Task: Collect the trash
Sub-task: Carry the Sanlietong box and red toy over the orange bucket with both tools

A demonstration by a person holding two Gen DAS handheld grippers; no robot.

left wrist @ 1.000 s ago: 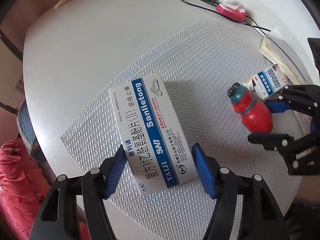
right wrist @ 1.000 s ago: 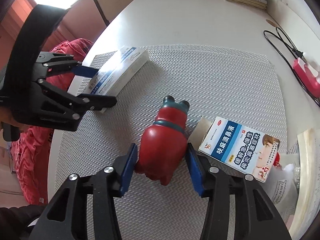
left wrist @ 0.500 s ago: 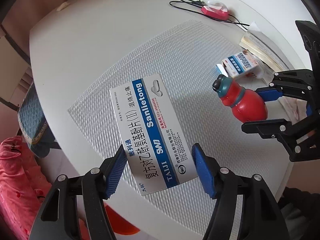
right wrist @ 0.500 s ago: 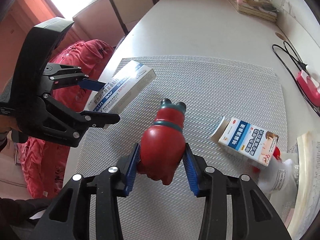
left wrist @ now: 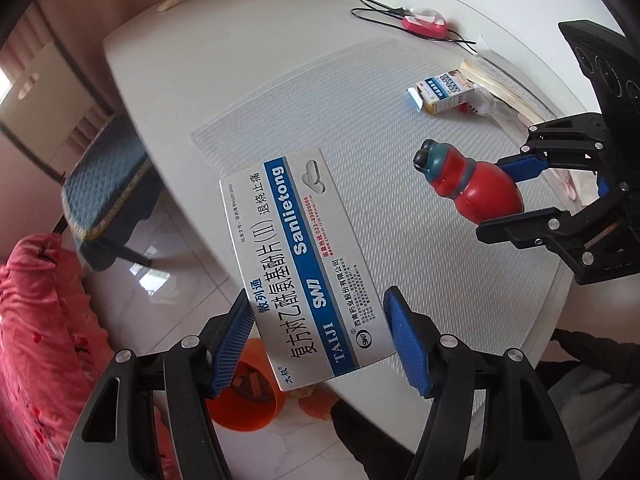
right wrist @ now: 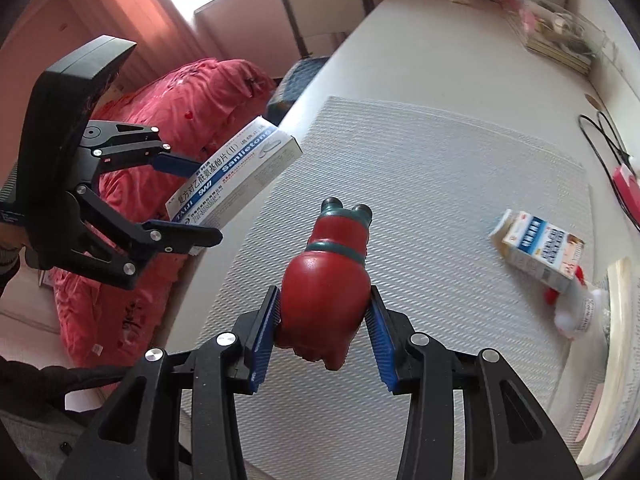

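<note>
Left wrist view shows the left hand-held gripper (left wrist: 318,338) clamping one flat silver-and-blue cardboard medicine box (left wrist: 298,264) by its long sides, lifted off the white rounded surface (left wrist: 224,52) and hanging partly past its edge. Below that hand-held gripper, on the tiled floor, sits one orange plastic bin (left wrist: 244,400). To its right, the right hand-held gripper (left wrist: 516,196) grips one red heart-shaped rubber model with a teal collar (left wrist: 466,188), also held in the air above the one ribbed white mat (left wrist: 360,92).

Right wrist view has the same red model (right wrist: 326,284) pinched between the blue pads (right wrist: 264,340), its two stubby tubes pointing away from the camera. Ahead and to the right of this hand-held gripper, one small white-and-blue carton printed with a face (right wrist: 540,248) lies on the mat, just beside a red-and-white plush item (right wrist: 570,312). That makes two boxes counted in all, one held and one lying.

Farther off, one pink device with a black cable (left wrist: 424,26) rests on the surface. Beyond the left hand-held gripper lie one red patterned quilt (right wrist: 168,112) and one blue cushioned chair (left wrist: 104,176).
</note>
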